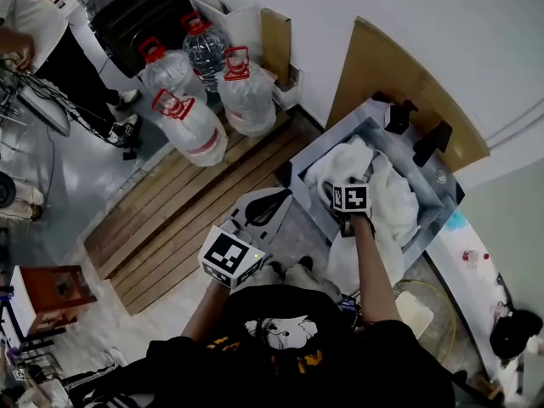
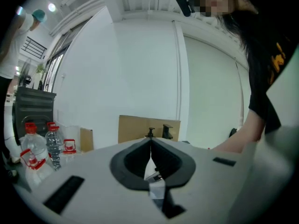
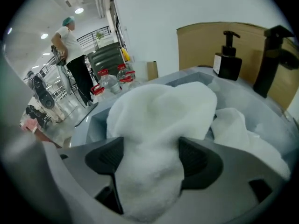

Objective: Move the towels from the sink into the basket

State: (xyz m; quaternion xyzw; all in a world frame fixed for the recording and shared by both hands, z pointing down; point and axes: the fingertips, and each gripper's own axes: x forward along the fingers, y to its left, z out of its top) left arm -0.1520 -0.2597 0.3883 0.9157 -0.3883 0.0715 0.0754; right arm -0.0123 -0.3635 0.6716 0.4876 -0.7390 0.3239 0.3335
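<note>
White towels (image 1: 378, 185) piled in the sink (image 1: 327, 143). One towel's top fold (image 3: 161, 115) sits btwn the jaws of the R tongs (image 3: 152, 157), which are wide open, not clamped. L tongs (image 2: 150, 143) closed, empty, well left of the sink. Black pump bottle (image 3: 227, 55) at the sink's back edge.

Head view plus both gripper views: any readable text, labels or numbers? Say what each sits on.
No text reads clearly in any view.
Yellow print on the person's black T-shirt: too blurred to read.
White label on the black pump bottle: too small to read.
Red-striped label on the clear plastic water jug: no legible print.
Black-and-white marker cubes: square patterns only, no characters.
</note>
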